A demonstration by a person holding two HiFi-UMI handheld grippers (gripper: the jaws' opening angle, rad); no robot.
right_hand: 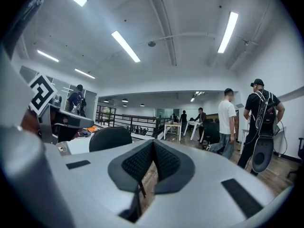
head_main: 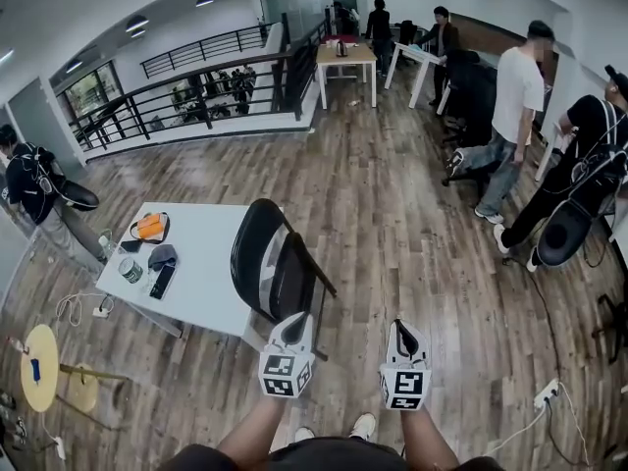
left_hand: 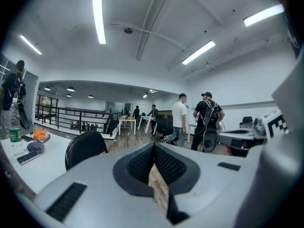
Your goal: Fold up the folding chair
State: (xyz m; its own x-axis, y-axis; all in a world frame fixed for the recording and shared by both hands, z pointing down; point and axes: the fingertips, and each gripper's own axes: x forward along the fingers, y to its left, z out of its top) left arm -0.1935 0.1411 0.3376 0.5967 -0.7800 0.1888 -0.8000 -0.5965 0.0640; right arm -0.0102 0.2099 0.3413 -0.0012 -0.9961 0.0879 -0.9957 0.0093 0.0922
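The black folding chair (head_main: 273,263) stands unfolded on the wood floor, its seat against the white table (head_main: 206,283). My left gripper (head_main: 297,320) is shut and empty, just in front of the chair's near right side and apart from it. My right gripper (head_main: 402,327) is also shut and empty, further right over bare floor. In the left gripper view the chair's backrest (left_hand: 85,148) shows left of the closed left gripper (left_hand: 153,148). In the right gripper view the backrest (right_hand: 110,139) sits left of the closed right gripper (right_hand: 153,144).
The table carries an orange bag (head_main: 149,227), a phone (head_main: 162,281) and a bottle (left_hand: 15,132). Several people (head_main: 512,116) stand or crouch at the right. A black railing (head_main: 196,86) runs along the back. A yellow stool (head_main: 39,366) and power strips (head_main: 546,392) lie on the floor.
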